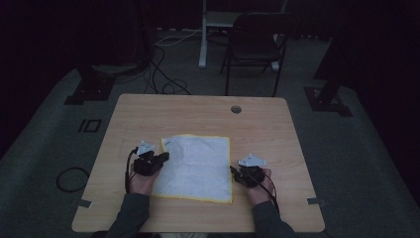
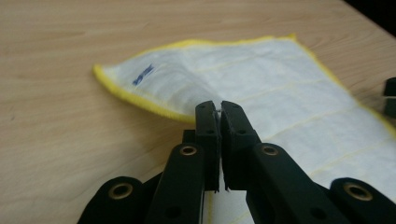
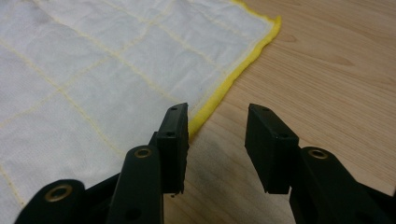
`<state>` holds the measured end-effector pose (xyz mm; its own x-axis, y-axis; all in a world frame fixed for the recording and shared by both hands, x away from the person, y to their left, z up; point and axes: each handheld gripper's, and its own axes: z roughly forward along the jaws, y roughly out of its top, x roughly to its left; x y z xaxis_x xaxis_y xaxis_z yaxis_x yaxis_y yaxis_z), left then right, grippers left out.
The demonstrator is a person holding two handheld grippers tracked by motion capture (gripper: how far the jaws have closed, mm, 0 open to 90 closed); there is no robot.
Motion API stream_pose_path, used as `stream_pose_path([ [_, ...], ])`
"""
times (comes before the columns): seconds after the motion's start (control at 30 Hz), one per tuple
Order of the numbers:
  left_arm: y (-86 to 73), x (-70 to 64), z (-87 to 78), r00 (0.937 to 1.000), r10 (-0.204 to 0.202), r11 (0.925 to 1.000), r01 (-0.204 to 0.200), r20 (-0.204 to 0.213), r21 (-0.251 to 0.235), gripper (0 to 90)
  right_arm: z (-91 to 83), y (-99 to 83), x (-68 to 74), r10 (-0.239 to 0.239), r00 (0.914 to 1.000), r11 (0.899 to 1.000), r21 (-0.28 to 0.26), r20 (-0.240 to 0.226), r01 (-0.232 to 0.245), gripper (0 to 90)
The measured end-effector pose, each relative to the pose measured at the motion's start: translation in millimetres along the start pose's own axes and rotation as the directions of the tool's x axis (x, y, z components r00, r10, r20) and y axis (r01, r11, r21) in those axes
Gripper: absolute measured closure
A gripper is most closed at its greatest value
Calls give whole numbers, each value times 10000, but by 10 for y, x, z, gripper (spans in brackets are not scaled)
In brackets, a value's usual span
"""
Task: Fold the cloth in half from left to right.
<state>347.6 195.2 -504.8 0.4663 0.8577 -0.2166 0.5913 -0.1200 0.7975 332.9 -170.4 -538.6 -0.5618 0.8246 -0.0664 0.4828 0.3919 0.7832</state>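
Cloth, white with a yellow hem, is spread flat near the middle of the desk, towards the person's edge, so that both side hems can be reached at once. The left gripper is set at the cloth's left hem, and in the left gripper view its jaws are pressed together with a thin sliver of white fabric seemingly pinched between them; the hem beside the grip is raised into a low ridge, which suggests the edge is held so it can be lifted or folded over. The right gripper is held at the cloth's right hem with its jaws parted wide, one jaw over the yellow border and the other over bare wood beyond the cloth. That straddling stance is judged to be a preparation for closing on the hem, so that both sides can be carried together. A small blue mark is seen near the cloth's far left corner.
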Motion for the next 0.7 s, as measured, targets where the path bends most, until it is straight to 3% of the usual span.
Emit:
stream_pose_path([
  [0.3, 187, -181, -23, 9973, 453, 9984, -433, 576, -354, 874, 0, 0, -9, 28, 10000, 10000, -24, 36, -28, 597],
  [0.7, 315, -391, 49, 9911, 851, 9959, -815, 1025, -392, 874, 6, -3, -14, 29, 10000, 10000, 38, 13, -29, 597],
])
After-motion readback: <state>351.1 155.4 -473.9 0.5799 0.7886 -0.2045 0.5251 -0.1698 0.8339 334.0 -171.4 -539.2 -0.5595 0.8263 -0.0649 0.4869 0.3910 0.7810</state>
